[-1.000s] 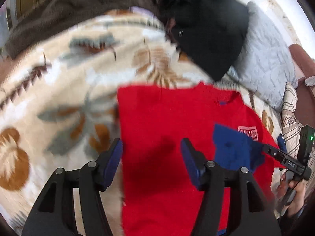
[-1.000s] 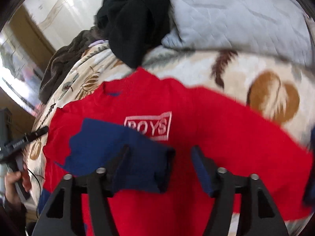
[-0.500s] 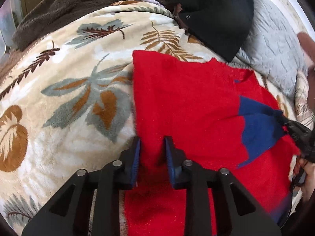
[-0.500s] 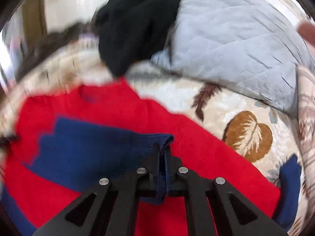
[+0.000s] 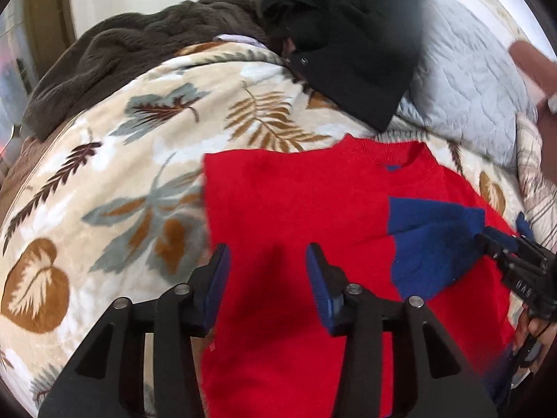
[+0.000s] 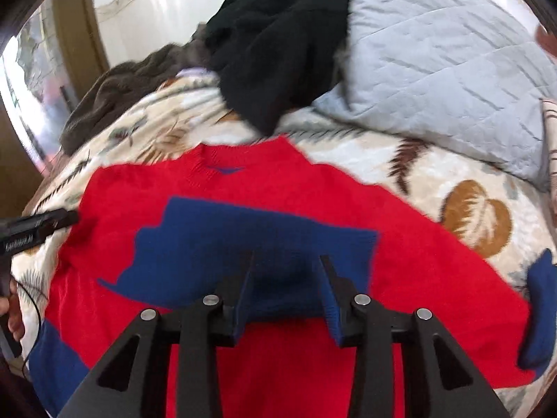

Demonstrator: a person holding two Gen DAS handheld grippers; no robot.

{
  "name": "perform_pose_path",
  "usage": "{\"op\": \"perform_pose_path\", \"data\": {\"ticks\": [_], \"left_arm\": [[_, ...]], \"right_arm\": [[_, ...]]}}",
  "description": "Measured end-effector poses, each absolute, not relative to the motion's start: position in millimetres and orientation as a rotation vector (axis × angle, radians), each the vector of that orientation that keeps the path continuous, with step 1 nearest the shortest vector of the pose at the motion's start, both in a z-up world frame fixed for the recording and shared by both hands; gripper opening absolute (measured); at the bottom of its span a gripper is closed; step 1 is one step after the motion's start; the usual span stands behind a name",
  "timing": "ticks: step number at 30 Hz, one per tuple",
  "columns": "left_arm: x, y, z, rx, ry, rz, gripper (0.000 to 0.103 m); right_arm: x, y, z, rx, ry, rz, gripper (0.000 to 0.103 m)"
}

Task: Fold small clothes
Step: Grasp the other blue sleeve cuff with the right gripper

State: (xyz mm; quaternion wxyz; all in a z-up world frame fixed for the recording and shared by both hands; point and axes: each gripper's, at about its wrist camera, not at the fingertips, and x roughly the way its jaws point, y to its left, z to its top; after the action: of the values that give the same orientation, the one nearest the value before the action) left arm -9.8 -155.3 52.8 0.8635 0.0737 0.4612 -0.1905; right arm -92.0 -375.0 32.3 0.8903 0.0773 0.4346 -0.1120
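On the far left of the bed we see the leaf-print blanket [image 5: 115, 188], with a brown throw [image 5: 132, 48] bunched beyond it. Our left claw [image 5: 266, 271] hovers at the left edge of the red sweater [image 5: 296, 202], its jaws spread wide and gripping nothing; we judge it sits there because that side is already folded in to a straight edge and has been let go. The sweater lies flat on the blanket, neckline pointing away from us toward a black garment [image 5: 348, 45] and a grey quilted pillow [image 5: 466, 80].

Moving right, the blue sleeve [image 6: 250, 244] is laid across the red chest, which we take as the right sleeve folded inward to narrow the body. Our right claw [image 6: 287, 296] is poised over its cuff end, jaws parted and apparently empty. Further right, the blue cuff [image 6: 539, 310] of another sleeve pokes past the sweater's edge.
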Motion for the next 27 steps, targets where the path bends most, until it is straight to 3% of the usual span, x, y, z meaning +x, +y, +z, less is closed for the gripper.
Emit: {"op": "perform_pose_path", "data": {"ticks": [3,5,6,12,20,22,24,27], "left_arm": [[1,-153,24,0.177,1.047,-0.363,0.055],[2,-142,18,0.148,1.03,-0.362,0.07],[4,-138,16,0.131,1.051,-0.357,0.072],[-7,-140,36,0.09,1.033,-0.362,0.071],[-31,-202,55,0.152,0.979,-0.443,0.071],[-37,-219,51,0.172,0.993,-0.472,0.071],[-41,-234,45,0.189,1.008,-0.492,0.071],[-47,-255,25,0.243,1.062,-0.525,0.072]], "right_arm": [[-85,-374,4,0.15,0.982,-0.254,0.037],[-90,-380,-4,0.193,0.958,-0.242,0.037],[-92,-382,-2,0.21,0.961,-0.239,0.037],[-133,-415,32,0.273,0.909,-0.315,0.046],[-215,-533,49,0.412,0.9,-0.644,0.046],[-238,-565,54,0.449,0.88,-0.718,0.051],[-258,-593,56,0.498,0.863,-0.783,0.063],[-283,-630,47,0.611,0.847,-0.833,0.063]]}}
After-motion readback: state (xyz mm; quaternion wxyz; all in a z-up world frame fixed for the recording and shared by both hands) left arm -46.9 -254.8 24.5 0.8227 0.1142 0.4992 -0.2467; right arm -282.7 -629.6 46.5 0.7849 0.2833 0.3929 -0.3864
